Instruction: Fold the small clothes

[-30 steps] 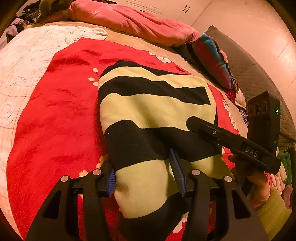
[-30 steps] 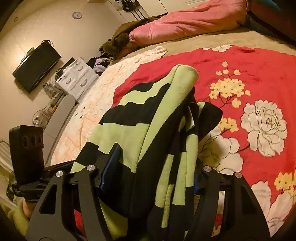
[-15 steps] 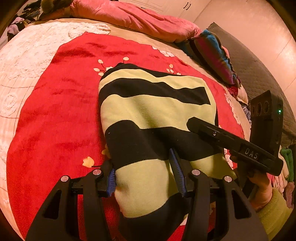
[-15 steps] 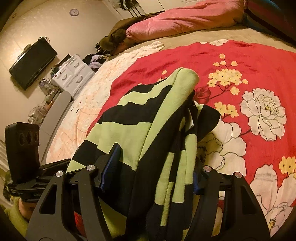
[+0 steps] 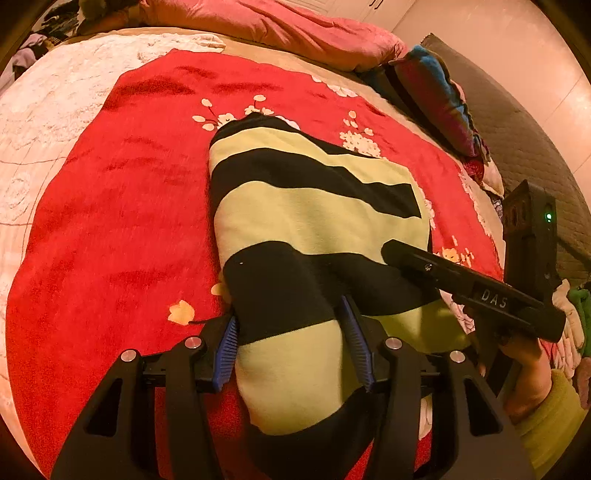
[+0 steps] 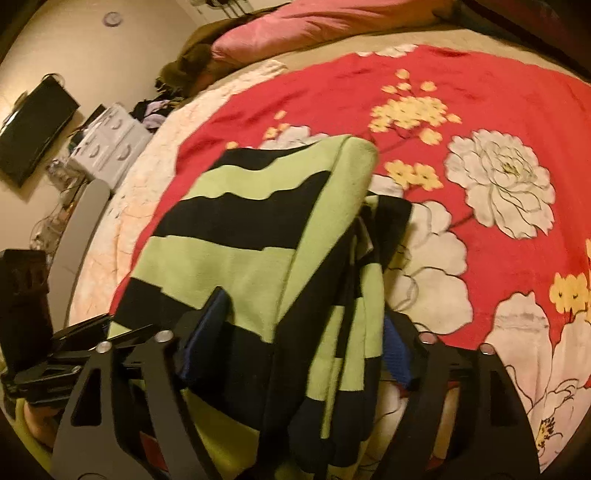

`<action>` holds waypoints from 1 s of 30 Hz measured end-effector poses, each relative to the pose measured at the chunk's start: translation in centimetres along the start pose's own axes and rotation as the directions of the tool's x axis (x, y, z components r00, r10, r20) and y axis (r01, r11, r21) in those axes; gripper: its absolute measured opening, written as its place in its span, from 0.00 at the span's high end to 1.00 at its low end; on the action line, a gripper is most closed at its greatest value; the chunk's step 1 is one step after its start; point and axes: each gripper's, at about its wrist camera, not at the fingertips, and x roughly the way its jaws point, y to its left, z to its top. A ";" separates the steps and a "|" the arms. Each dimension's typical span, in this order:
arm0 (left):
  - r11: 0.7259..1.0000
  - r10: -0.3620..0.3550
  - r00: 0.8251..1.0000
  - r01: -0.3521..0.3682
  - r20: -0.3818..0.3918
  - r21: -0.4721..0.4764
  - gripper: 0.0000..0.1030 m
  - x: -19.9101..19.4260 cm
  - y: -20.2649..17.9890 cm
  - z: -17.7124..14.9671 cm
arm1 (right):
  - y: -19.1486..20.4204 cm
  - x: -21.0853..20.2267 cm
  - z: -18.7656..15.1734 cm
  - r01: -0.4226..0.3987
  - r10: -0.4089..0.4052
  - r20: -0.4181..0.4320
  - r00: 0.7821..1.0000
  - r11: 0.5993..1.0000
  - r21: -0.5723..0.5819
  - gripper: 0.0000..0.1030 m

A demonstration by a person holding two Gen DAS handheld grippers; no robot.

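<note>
A green-and-black striped garment (image 5: pixel 314 221) lies folded on a red flowered blanket (image 5: pixel 110 221) on a bed. My left gripper (image 5: pixel 291 343) is shut on the garment's near end, blue pads on both sides of the bunched cloth. My right gripper (image 6: pixel 291 339) is shut on the thick folded edge of the same garment (image 6: pixel 240 240). The right gripper's body shows in the left wrist view (image 5: pixel 469 288), at the garment's right side. The left gripper's body shows at the lower left of the right wrist view (image 6: pixel 29 332).
A pink duvet (image 5: pixel 277 26) and a multicoloured pillow (image 5: pixel 436 96) lie at the bed's far side. A padded headboard (image 5: pixel 528 140) stands on the right. A wall TV (image 6: pixel 33 125) and white drawers (image 6: pixel 107 147) stand beyond the bed.
Both grippers have pulled the garment toward the near side of the blanket. More of the flower print shows beyond it. Both grips stay shut.
</note>
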 end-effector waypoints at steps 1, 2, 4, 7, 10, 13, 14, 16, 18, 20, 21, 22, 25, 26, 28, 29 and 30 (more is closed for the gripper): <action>1.000 0.000 1.000 0.000 -0.001 0.001 0.50 0.0 0.0 0.0 | -0.1 0.1 -0.1 0.018 -0.018 -0.001 1.000 1.000 -0.002 0.27; 1.000 0.003 1.000 -0.003 -0.003 0.002 0.49 0.2 0.0 0.0 | -0.3 0.1 -0.1 0.018 -0.018 -0.004 1.000 1.000 -0.001 0.26; 1.000 0.008 1.000 -0.008 -0.007 0.004 0.49 0.2 0.0 -0.1 | -0.4 0.2 -0.2 0.021 -0.021 -0.008 1.000 1.000 0.004 0.24; 1.000 0.007 1.000 -0.007 -0.008 0.003 0.49 0.2 0.1 -0.1 | -0.4 0.2 -0.2 0.030 -0.030 -0.011 0.999 0.999 0.009 0.23; 1.000 0.009 1.000 -0.009 -0.009 0.002 0.48 0.2 0.1 0.0 | -0.5 0.2 -0.1 0.037 -0.036 -0.016 0.999 0.999 0.022 0.21; 1.000 0.011 1.000 -0.011 -0.007 0.005 0.48 0.0 0.1 -0.1 | -0.5 -0.1 -0.1 0.040 -0.040 -0.016 0.999 0.999 0.028 0.20; 1.000 0.013 1.000 -0.013 -0.005 0.005 0.48 -0.1 0.2 -0.1 | -0.4 -0.2 -0.1 0.043 -0.043 -0.016 0.999 0.999 0.027 0.20; 1.000 0.016 1.000 -0.016 0.000 0.006 0.48 -0.4 0.2 -0.2 | -0.4 -0.5 -0.1 0.049 -0.049 -0.016 0.999 0.998 0.025 0.19; 1.000 0.018 1.000 -0.018 0.005 0.006 0.48 -0.7 0.3 -0.2 | -0.4 -0.9 -0.2 0.059 -0.058 -0.018 0.998 0.998 0.027 0.19; 1.000 0.023 1.000 -0.023 0.013 0.006 0.48 -1.1 0.3 -0.3 | -0.3 -1.2 -0.2 0.063 -0.063 -0.014 0.998 0.998 0.027 0.19; 1.000 0.026 0.999 -0.027 0.018 0.008 0.48 -1.4 0.2 -0.3 | -0.2 -1.5 -0.2 0.070 -0.070 -0.008 0.998 0.997 0.025 0.19; 0.999 0.031 0.999 -0.032 0.026 0.012 0.48 -1.8 0.2 -0.3 | -0.1 -1.9 -0.2 0.074 -0.074 -0.001 0.997 0.997 0.023 0.18; 0.999 0.037 0.998 -0.038 0.047 0.024 0.42 -2.9 0.0 -0.6 | 0.3 -3.2 -0.3 0.068 -0.069 0.028 0.997 0.997 0.025 0.12; 0.999 0.040 0.998 -0.042 0.053 0.029 0.42 -3.3 -0.1 -0.6 | 0.4 -3.5 -0.3 0.065 -0.066 0.037 0.997 0.998 0.024 0.12; 0.998 0.047 0.997 -0.050 0.068 0.037 0.42 -4.1 -0.3 -0.7 | 1.0 -4.6 -0.4 0.058 -0.059 0.067 0.996 0.998 0.016 0.12; 0.998 0.053 0.996 -0.056 0.077 0.040 0.37 -4.6 -0.4 -0.9 | 1.3 -5.4 -0.5 0.061 -0.061 0.088 0.994 0.998 0.007 0.12; 0.997 0.055 0.995 -0.058 0.084 0.041 0.33 -5.0 -0.5 -1.0 | 1.5 -5.9 -0.5 0.062 -0.062 0.101 0.993 0.998 0.002 0.11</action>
